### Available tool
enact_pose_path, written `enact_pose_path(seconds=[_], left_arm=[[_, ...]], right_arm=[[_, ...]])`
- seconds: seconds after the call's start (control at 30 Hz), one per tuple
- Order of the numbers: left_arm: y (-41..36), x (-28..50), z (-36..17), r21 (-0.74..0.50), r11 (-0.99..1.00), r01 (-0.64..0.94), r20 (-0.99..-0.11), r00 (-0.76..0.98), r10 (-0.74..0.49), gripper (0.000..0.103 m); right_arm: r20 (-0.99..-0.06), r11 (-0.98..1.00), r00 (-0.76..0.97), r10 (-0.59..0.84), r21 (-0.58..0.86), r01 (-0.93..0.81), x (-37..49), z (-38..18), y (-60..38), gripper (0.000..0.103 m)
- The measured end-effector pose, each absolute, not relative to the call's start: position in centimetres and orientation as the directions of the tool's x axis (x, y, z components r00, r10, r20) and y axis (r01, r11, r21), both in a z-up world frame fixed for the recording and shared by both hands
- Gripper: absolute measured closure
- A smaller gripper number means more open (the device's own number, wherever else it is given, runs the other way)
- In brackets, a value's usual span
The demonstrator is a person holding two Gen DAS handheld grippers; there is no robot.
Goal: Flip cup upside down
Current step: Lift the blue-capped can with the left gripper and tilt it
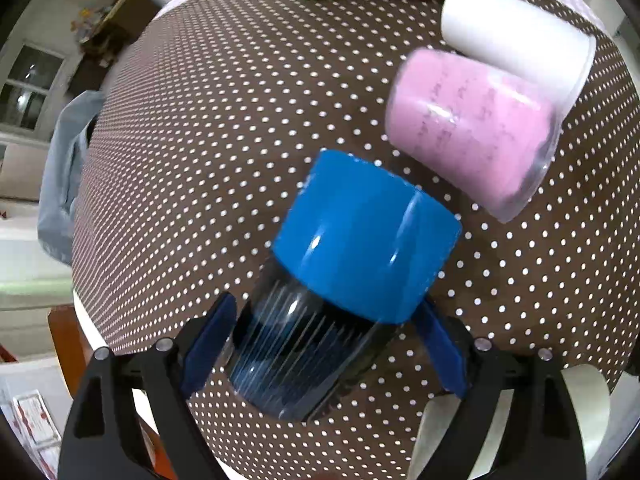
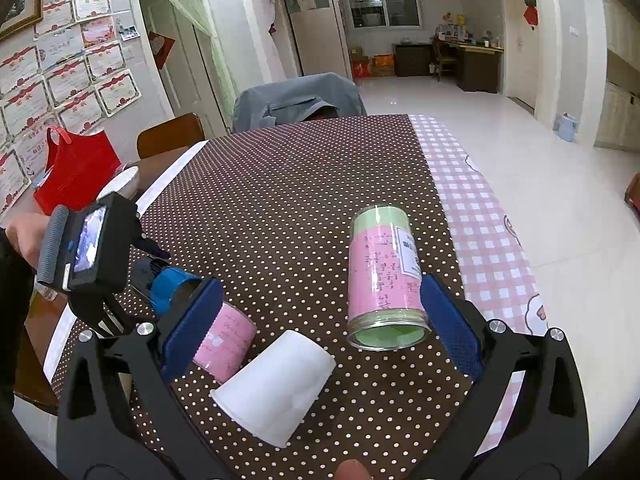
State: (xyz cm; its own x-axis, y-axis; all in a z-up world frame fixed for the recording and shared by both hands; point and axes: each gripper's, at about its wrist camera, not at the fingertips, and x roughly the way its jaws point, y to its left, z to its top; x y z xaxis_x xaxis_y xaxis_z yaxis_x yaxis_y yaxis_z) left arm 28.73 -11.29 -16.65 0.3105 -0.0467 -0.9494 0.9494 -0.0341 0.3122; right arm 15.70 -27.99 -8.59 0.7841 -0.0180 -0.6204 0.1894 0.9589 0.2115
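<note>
A clear ribbed cup with a blue band (image 1: 360,248) is tilted between the blue pads of my left gripper (image 1: 324,324), which is shut on its clear end above the dotted tablecloth. In the right wrist view the same cup (image 2: 170,286) and the left gripper (image 2: 156,280) show at the left. A white paper cup (image 2: 276,386) lies on its side between the fingers of my right gripper (image 2: 320,320), which is open and empty; it also shows in the left wrist view (image 1: 516,34). A pink cup (image 1: 472,132) lies beside the white one.
A pink-and-green jar (image 2: 384,276) lies on the brown dotted cloth (image 2: 288,184) near my right finger. A chair draped with grey fabric (image 2: 296,98) stands at the table's far end. A red bag (image 2: 76,172) sits at the left. A pink checked cloth (image 2: 476,216) covers the right side.
</note>
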Motion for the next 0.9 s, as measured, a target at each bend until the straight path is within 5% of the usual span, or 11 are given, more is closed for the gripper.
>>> enact_pose_path(seconds=[0.47, 0.9], left_arm=[[-11.3, 32.4, -15.7, 0.342, 0.167, 0.925, -0.935, 0.352, -0.036, 0.03], [-10.9, 24.8, -9.2, 0.453, 0.168, 0.876, -0.882, 0.468, -0.062, 0.032]], right_arm=[[-0.614, 0.954, 0.79, -0.004, 0.234, 0.187, 14.4, -8.8, -28.5, 0.006], [-0.558, 0.955, 0.83, 0.009, 0.252, 0.159, 10.3, -7.2, -28.7, 0.006]])
